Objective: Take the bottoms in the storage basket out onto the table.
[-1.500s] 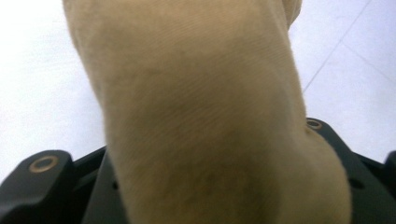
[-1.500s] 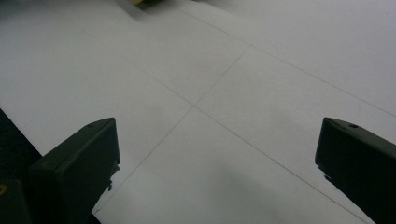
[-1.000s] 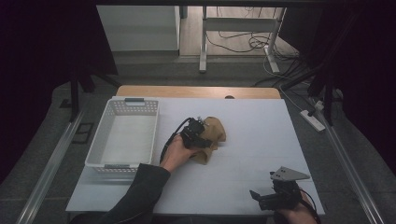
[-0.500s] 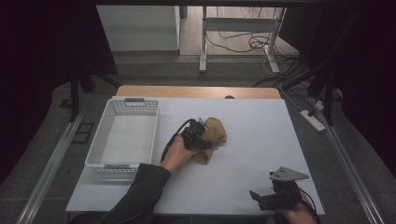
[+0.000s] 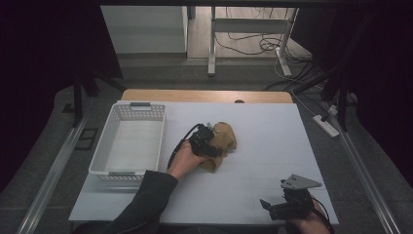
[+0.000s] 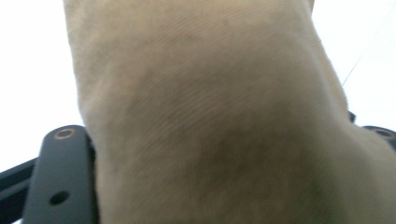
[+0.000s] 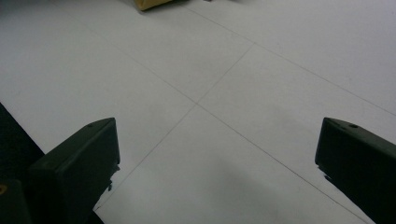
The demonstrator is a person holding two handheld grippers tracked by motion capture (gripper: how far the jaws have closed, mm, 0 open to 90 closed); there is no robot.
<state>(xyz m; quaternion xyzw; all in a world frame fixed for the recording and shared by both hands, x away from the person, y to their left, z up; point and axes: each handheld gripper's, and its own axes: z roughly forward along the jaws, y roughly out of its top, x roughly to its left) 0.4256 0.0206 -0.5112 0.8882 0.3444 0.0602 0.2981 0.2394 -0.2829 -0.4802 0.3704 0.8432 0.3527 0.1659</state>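
The left gripper (image 5: 210, 145) sat on the tan plush toy (image 5: 223, 142) at mid-table, right of the white basket (image 5: 127, 141). Its jaws had just been opening, the toy between them, apparently released. The right gripper (image 5: 272, 210) rested near-right, jaws apart and empty. Judged next: re-grasp and carry left to the basket.

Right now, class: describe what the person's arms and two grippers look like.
Left gripper: black, a black cable looping off it. Right gripper: black, a grey three-cornered plate on top, blocky black jaws. The left arm wears a dark sleeve.
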